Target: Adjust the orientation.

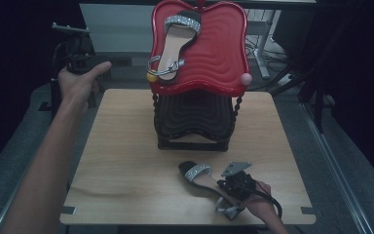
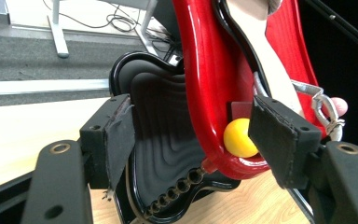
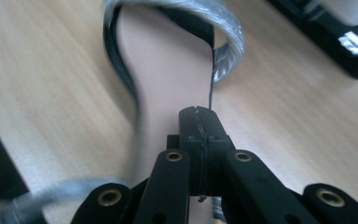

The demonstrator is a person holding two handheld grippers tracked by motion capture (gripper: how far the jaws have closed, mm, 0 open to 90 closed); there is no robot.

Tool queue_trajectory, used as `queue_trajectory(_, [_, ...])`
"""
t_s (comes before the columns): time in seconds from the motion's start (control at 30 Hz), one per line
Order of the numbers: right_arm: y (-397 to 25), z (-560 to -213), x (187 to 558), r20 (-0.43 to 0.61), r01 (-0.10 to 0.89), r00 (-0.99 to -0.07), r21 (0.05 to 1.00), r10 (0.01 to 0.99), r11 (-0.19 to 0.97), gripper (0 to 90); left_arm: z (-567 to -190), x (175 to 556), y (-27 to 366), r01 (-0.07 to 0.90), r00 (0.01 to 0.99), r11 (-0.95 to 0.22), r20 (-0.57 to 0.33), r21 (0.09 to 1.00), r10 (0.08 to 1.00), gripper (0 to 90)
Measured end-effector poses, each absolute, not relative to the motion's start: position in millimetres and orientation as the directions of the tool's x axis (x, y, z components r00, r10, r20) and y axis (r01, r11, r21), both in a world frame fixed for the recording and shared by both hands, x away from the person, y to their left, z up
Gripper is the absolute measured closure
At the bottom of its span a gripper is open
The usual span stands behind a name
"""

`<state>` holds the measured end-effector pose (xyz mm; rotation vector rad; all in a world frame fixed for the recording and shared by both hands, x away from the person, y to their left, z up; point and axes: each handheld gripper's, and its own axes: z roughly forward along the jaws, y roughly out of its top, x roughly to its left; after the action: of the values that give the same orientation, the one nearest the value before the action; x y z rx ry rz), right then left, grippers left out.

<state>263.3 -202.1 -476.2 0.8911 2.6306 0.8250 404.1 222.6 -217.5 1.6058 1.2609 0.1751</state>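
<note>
A two-tier rack stands at the back of the wooden table [image 1: 126, 161], a tilted red shelf [image 1: 224, 48] above a black shelf [image 1: 195, 117]. One sandal [image 1: 177, 41] with a glittery silver strap lies on the red shelf. Its mate [image 1: 197, 173] lies on the table near the front edge. My right gripper [image 1: 223, 186] is at that sandal's heel end. In the right gripper view the gripper [image 3: 198, 122] is shut, pinching a thin black edge of the sandal [image 3: 168, 70]. My left gripper [image 1: 85, 62] is held off the table's back left corner. Its jaws [image 2: 193, 133] stand open, facing the red shelf [image 2: 205, 70].
A yellow ball [image 2: 240, 137] caps the red shelf's near corner, and a pink ball [image 1: 246, 78] caps the other. The black shelf [image 2: 163, 116] sits just below. Cables and a white desk frame [image 1: 260, 58] lie on the floor behind the table.
</note>
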Motion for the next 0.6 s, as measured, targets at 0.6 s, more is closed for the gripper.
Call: queue_trajectory(0.6, [-167.2,-482.4,221.5,0.049,0.401,-0.894,0.531,0.446,0.746,90.0,-223.9,404.8,222.6,0.635,0.431,0.092,-0.450,0.767,0.782,31.2])
